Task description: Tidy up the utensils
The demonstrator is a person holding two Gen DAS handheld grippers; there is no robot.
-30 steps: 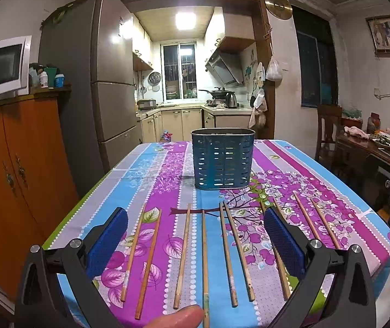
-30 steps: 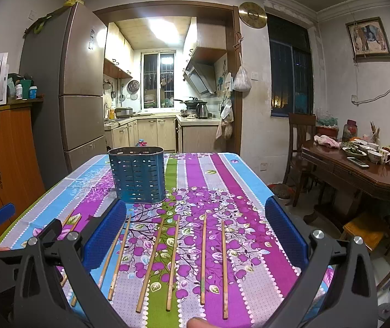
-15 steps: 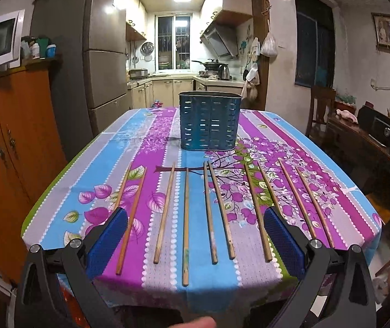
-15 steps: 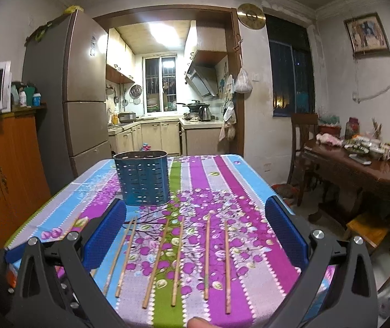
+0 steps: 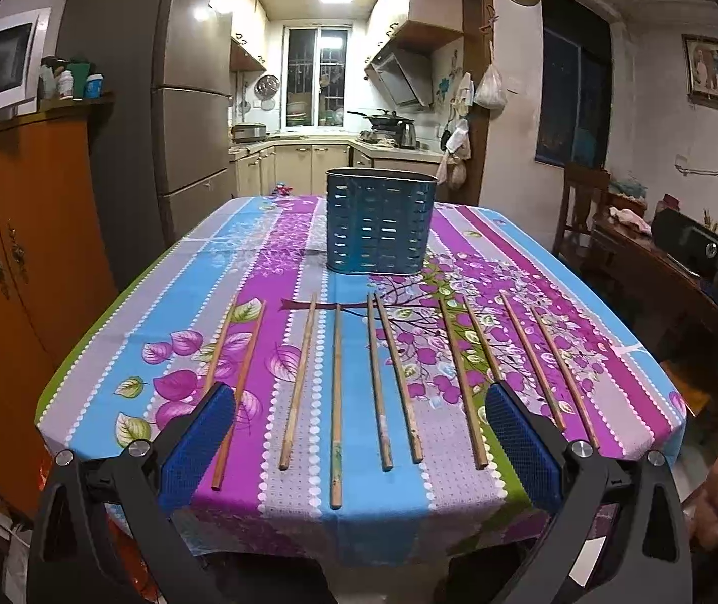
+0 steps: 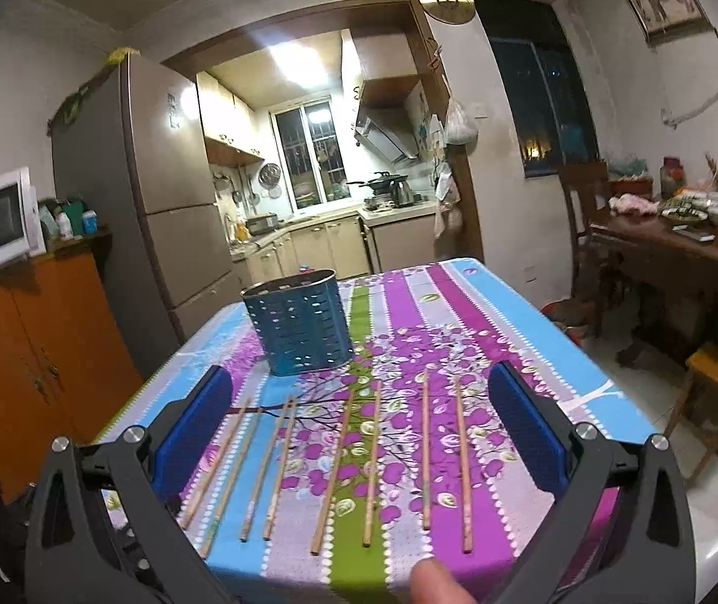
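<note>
Left wrist: floral tablecloth (image 5: 268, 272), kitchen (image 5: 329, 116) behind.

The right gripper (image 6: 359, 433) gapes wide above 8 chopsticks (image 6: 372, 465) on the table (image 6: 535, 332); blue holder (image 6: 301, 329) at 11 o'clock.

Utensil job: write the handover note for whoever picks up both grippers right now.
Left gripper: open, empty, held back off the near table edge.
Right gripper: open, empty, also short of the table and tilted.
Chopsticks: ten wooden sticks lie side by side in a row on the floral tablecloth, roughly in pairs, pointing toward the holder.
Blue perforated utensil holder: upright behind the row, near the table's middle; nothing sticks out above its rim.
Done: nothing picked up.
Left: grasp the chopsticks and stand them all in the holder.
</note>
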